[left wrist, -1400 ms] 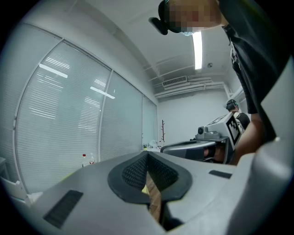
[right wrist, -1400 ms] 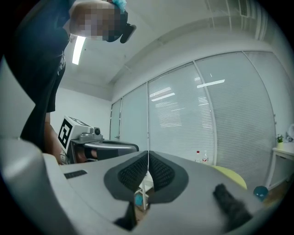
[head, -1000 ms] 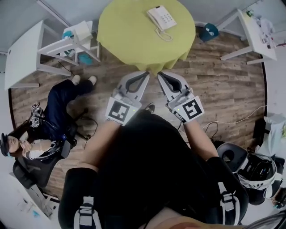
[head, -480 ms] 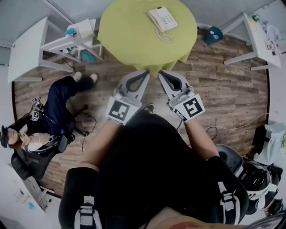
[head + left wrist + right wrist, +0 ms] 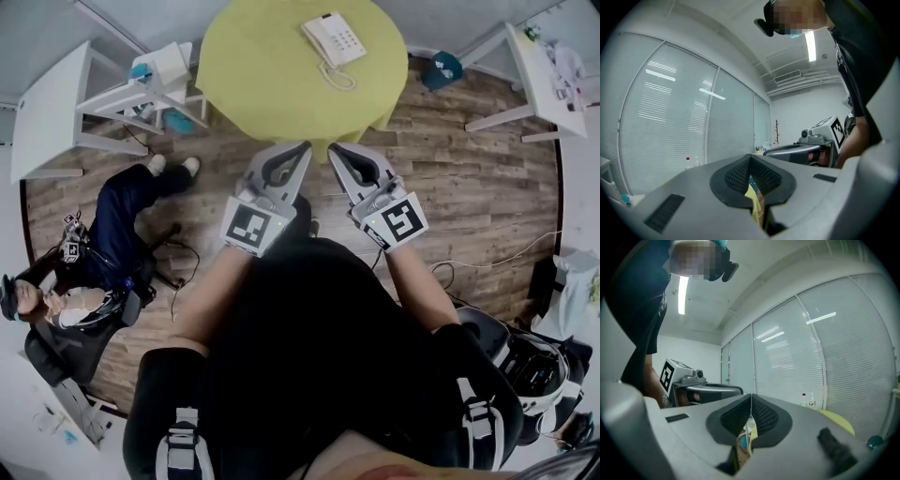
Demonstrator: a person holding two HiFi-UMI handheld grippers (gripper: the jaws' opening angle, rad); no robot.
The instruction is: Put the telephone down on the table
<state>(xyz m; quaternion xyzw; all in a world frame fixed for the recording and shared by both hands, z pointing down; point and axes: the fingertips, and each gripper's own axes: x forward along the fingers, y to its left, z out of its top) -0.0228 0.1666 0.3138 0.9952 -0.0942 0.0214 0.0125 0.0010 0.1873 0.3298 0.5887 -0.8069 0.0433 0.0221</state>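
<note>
Two grippers, both empty, were what I had in front of me. The left gripper [image 5: 300,148] and the right gripper [image 5: 334,150] pointed side by side toward the table [image 5: 253,66], each with its pads pressed flat together and nothing between them. The telephone [image 5: 335,39] sat on the far part of that yellow-green top, well apart from both tips. Its handset seemed to be on the cradle, and its cord [image 5: 339,77] was coiled just beside it on the near side. It lay straight ahead of the right gripper and a little to the right of the left one, so I judged the right the nearer. Its long axis ran away from me, tilted slightly leftward at the far end. Only the head view showed the telephone. The gripper views, looking level, caught just a sliver of the table's yellow-green below the closed pads, but they settled how the jaws stood.
</note>
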